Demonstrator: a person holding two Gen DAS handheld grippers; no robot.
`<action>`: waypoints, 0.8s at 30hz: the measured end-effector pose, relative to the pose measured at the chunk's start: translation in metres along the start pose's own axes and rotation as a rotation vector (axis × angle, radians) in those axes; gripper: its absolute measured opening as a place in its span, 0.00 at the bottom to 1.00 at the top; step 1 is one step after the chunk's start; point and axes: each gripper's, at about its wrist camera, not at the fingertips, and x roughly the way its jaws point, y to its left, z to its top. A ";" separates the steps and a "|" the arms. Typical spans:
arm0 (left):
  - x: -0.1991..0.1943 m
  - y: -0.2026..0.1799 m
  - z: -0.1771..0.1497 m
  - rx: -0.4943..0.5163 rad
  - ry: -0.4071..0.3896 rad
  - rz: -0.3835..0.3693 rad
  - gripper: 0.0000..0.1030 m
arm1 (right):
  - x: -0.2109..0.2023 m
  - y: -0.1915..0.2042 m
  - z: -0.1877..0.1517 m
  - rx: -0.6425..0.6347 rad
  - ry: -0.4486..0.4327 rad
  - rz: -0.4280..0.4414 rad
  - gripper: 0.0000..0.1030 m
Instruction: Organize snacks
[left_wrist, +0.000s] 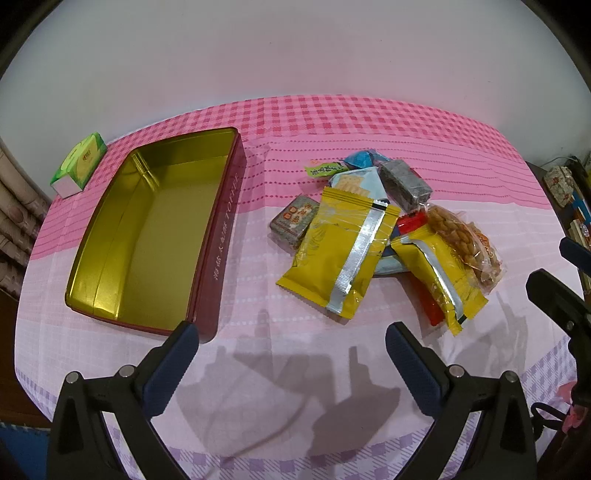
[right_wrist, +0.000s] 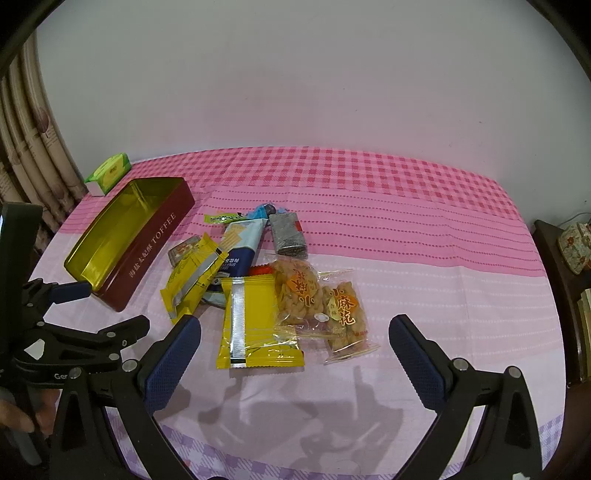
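Left wrist view: the left gripper (left_wrist: 288, 345) hangs over the near part of the bench (left_wrist: 280, 406), jaws wide apart and holding nothing. Bare pink cloth lies between and ahead of them, up to the snack pile (left_wrist: 376, 236) at 1 o'clock. The open toffee tin (left_wrist: 218, 236), gold inside and with nothing in it, sits at 10 o'clock; its near corner lies just beside the left jaw. A clear lane of cloth runs between the tin's long wall and the pile. A green tissue box (left_wrist: 79, 164) stands at the bench's far left corner, near the tin. The far edge of the bench meets a plain wall. At 3 o'clock, part of the right gripper shows at the frame edge.

Right wrist view: the right gripper (right_wrist: 295, 341) also has its jaws spread wide, nothing between them. A yellow packet (right_wrist: 258, 321) lies just ahead between the jaws, with two clear bags of fried twists (right_wrist: 317, 302) touching it on the right. The cloth at 2 and 3 o'clock is free to the bench edge. This view reads the tin's side lettering, "TOFFEE", and shows the left gripper's body at 9 o'clock, one blue pad touching or just short of the tin's near end; which, I cannot tell. A hand (right_wrist: 22, 413) shows blurred at 8 o'clock.
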 end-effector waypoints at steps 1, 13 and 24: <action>0.000 0.000 0.000 0.000 0.001 0.000 1.00 | 0.000 0.000 0.000 -0.001 0.001 0.000 0.98; 0.004 0.002 0.002 0.000 0.008 -0.004 1.00 | 0.002 -0.001 0.000 0.004 0.009 0.007 0.97; 0.006 0.001 0.003 -0.002 0.006 -0.003 1.00 | 0.004 -0.002 -0.001 0.001 0.016 0.010 0.96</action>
